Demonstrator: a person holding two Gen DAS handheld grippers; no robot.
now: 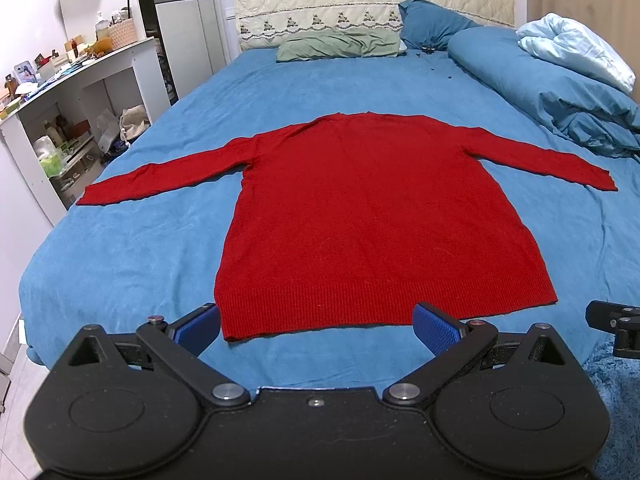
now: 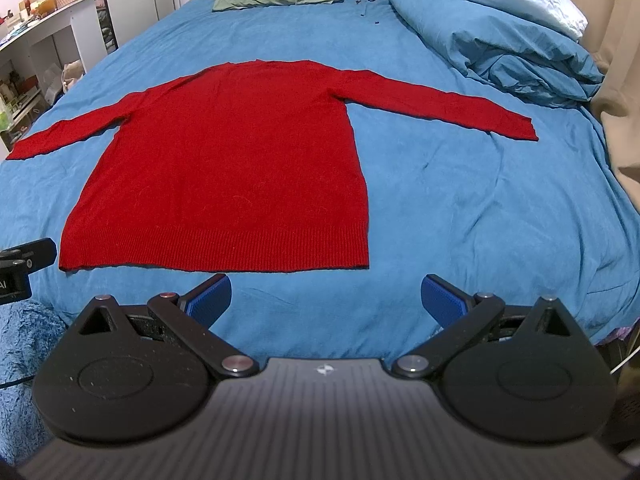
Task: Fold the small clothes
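A red long-sleeved sweater [image 1: 372, 208] lies flat on the blue bed sheet [image 1: 140, 240], both sleeves spread out to the sides, hem toward me. It also shows in the right wrist view [image 2: 232, 168]. My left gripper [image 1: 318, 326] is open and empty, hovering just in front of the hem, its blue pads [image 1: 436, 328] level with the hem edge. My right gripper [image 2: 326, 300] is open and empty, a little short of the hem's right corner. Part of the right gripper shows at the left wrist view's right edge [image 1: 612, 320].
A rumpled blue duvet [image 1: 560, 92] and a light blue blanket [image 1: 576, 52] are piled at the bed's far right. Pillows [image 1: 340, 44] lie by the headboard. A white shelf unit [image 1: 60, 120] with clutter stands left of the bed. A fluffy blue rug [image 2: 24, 360] lies at the bed's foot.
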